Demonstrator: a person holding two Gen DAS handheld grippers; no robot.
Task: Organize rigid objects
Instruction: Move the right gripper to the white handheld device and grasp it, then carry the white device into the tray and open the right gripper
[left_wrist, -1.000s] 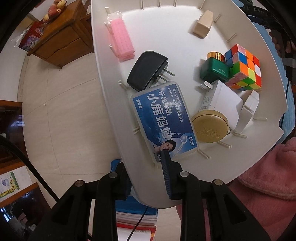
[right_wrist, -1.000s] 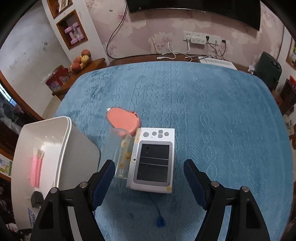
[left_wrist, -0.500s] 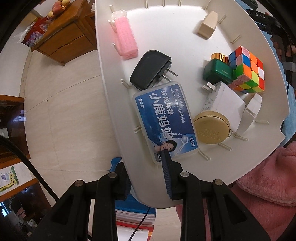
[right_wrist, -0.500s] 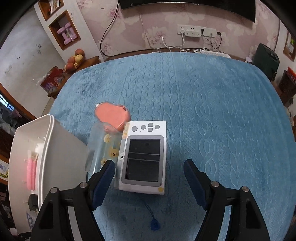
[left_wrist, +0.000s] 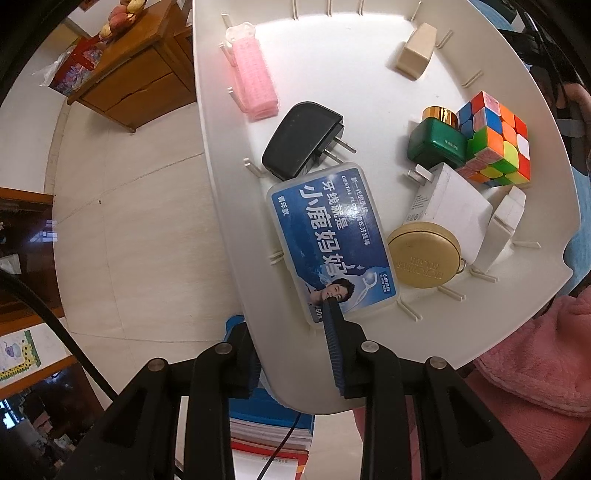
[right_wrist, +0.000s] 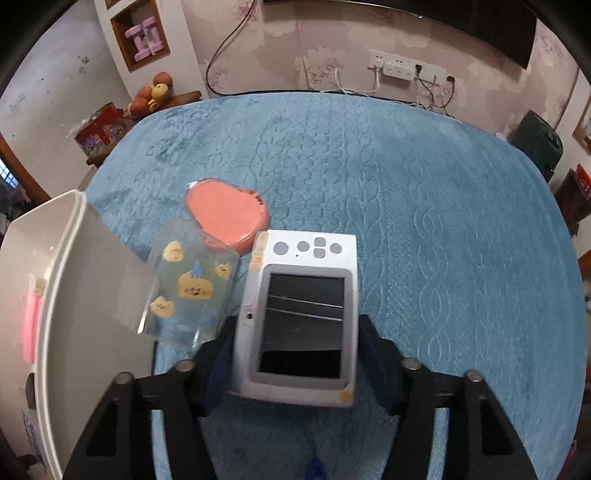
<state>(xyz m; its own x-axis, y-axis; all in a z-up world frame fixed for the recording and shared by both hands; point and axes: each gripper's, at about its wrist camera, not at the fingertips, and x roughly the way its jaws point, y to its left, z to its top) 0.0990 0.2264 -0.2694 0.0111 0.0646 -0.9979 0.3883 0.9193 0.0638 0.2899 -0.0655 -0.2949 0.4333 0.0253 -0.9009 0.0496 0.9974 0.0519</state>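
My left gripper (left_wrist: 286, 321) is shut on the near wall of the white bin (left_wrist: 221, 206), one finger inside and one outside. The bin holds a blue floss box (left_wrist: 332, 243), a black charger (left_wrist: 299, 140), a pink roller (left_wrist: 255, 85), a colour cube (left_wrist: 495, 140), a green bottle (left_wrist: 436, 144) and a gold round tin (left_wrist: 424, 254). My right gripper (right_wrist: 297, 325) is closing around a white screen device (right_wrist: 303, 306) on the blue blanket (right_wrist: 406, 184). Its pads sit against the device's two long sides.
A clear box with yellow cartoons (right_wrist: 192, 291) and a pink heart-shaped case (right_wrist: 225, 218) lie just left of the device. The white bin (right_wrist: 96, 295) stands at the blanket's left edge. A pink sleeve (left_wrist: 535, 350) is at the bin's right. Stacked books (left_wrist: 269, 424) lie below the bin.
My right gripper has come down over the white device and its jaws have narrowed onto its sides. The left gripper keeps its hold on the bin wall.
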